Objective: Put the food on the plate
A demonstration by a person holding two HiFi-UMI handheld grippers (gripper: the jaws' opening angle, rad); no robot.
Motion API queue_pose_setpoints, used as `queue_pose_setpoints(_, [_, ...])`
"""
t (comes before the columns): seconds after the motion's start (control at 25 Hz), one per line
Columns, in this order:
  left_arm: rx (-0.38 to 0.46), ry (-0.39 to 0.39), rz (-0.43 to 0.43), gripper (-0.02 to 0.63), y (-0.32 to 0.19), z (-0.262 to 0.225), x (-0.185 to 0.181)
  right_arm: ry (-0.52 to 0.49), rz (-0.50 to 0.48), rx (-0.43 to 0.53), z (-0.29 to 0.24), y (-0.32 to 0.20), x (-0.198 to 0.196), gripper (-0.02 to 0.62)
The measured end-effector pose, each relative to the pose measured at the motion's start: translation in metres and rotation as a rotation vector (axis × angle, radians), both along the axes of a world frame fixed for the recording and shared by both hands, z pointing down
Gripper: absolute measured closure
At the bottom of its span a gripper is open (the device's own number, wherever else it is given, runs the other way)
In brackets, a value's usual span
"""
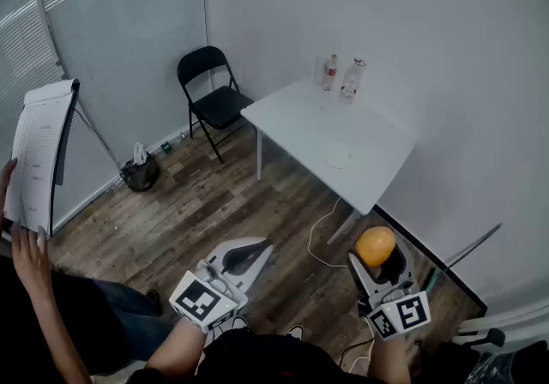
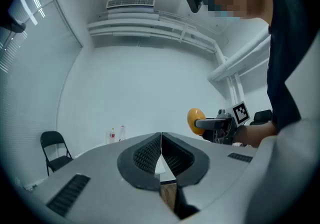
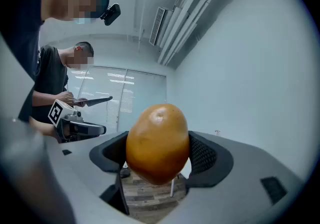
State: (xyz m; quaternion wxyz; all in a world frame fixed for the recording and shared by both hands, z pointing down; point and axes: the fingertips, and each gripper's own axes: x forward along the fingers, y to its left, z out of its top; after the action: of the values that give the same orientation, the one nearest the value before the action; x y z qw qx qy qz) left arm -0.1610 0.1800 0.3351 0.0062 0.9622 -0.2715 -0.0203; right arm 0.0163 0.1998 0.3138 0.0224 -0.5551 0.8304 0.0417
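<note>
My right gripper [image 1: 377, 258] is shut on an orange, egg-shaped piece of food [image 1: 376, 246], held over the wood floor well short of the table. In the right gripper view the food [image 3: 158, 143] fills the gap between both dark pads. A small white plate [image 1: 339, 155] lies near the front edge of the white table [image 1: 300, 121]. My left gripper [image 1: 243, 258] hangs low at the left with its jaws pressed together and nothing in them. From the left gripper view I see the left gripper [image 2: 161, 158] tips touching, with the food [image 2: 195, 119] off to the right.
Bottles [image 1: 340, 76] stand at the table's far corner. A black folding chair [image 1: 213, 99] sits left of the table, a dark bag [image 1: 140, 171] on the floor beyond it. A person's hand [image 1: 26, 245] holds a clipboard at far left. A cable [image 1: 319, 237] trails under the table.
</note>
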Motion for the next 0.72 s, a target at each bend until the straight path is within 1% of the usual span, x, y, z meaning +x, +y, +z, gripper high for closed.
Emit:
queue_pose_setpoints(0.56, [0.006, -0.003, 0.003, 0.583, 0.006, -0.0039, -0.0064, 0.009, 0.0, 0.012, -0.0054, 0.0053, -0.0081, 0.227])
queue_pose_setpoints(0.72, [0.003, -0.002, 0.003, 0.583, 0.0063, -0.005, -0.0033, 0.018, 0.001, 0.019, -0.0088, 0.0075, -0.0057, 0.227])
